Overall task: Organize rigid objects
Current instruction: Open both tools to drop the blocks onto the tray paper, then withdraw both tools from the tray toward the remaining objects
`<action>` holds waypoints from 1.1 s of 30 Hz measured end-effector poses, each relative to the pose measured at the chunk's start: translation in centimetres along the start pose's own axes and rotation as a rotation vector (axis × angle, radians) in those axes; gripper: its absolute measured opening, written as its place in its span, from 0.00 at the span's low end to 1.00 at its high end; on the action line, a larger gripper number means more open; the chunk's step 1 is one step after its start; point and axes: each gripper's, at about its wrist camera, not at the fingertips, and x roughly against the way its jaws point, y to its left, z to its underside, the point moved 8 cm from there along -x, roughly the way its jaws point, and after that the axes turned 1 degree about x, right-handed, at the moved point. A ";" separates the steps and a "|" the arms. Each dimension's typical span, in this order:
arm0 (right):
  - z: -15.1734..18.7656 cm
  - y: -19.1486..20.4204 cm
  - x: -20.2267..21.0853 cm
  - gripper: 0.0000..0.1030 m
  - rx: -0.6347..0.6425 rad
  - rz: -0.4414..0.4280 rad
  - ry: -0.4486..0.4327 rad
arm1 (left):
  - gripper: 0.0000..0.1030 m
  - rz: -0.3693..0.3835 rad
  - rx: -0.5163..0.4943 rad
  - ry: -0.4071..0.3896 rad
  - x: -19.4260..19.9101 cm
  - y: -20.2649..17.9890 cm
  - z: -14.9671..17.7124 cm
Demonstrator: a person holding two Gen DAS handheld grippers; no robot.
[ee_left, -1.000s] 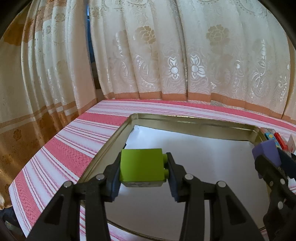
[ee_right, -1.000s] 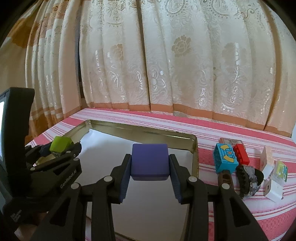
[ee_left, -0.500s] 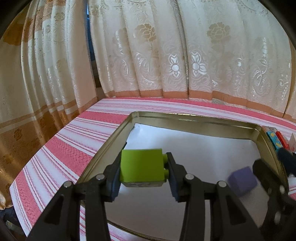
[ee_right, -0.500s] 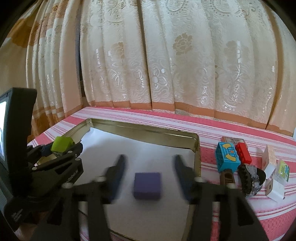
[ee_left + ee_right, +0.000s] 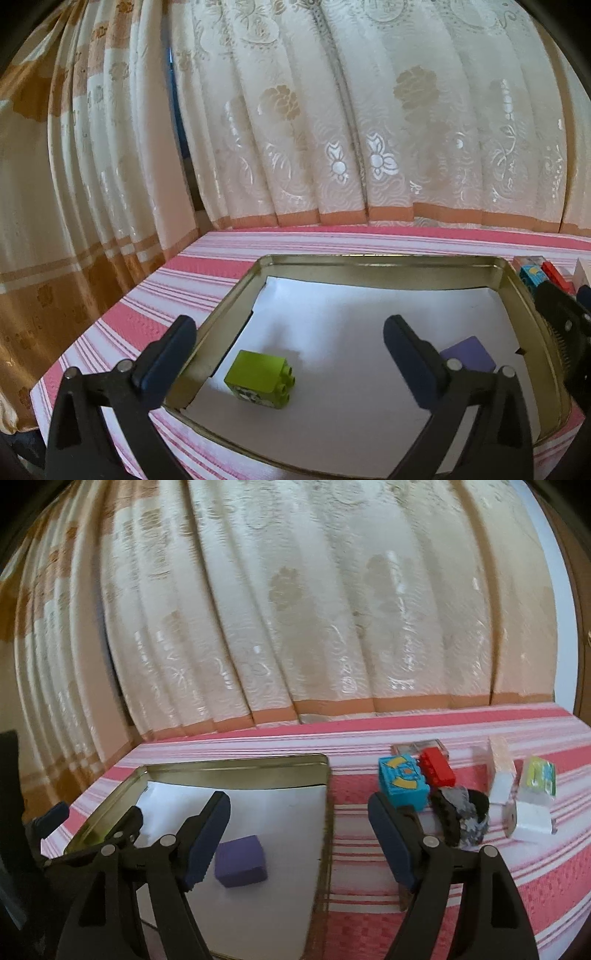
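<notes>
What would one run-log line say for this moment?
left gripper: jaws opening, nothing held | right gripper: jaws opening, nothing held | green brick, purple block: in tin tray

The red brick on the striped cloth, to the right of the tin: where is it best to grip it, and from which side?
Probably across the two long flat sides of the red brick, coming from above with the right gripper, whose jaws are opening and hold nothing. The turquoise block seems to touch one side, leaving little room for a finger there.

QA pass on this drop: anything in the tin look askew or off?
The green brick lies tipped on its side, studs facing sideways, near the tin's left wall. The purple block sits flat but skewed to the walls. No damage visible.
</notes>
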 end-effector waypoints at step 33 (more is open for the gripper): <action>-1.1 -7.0 3.1 0.77 0.022 0.189 -0.087 | 1.00 0.032 0.061 -0.014 2.0 -0.8 0.6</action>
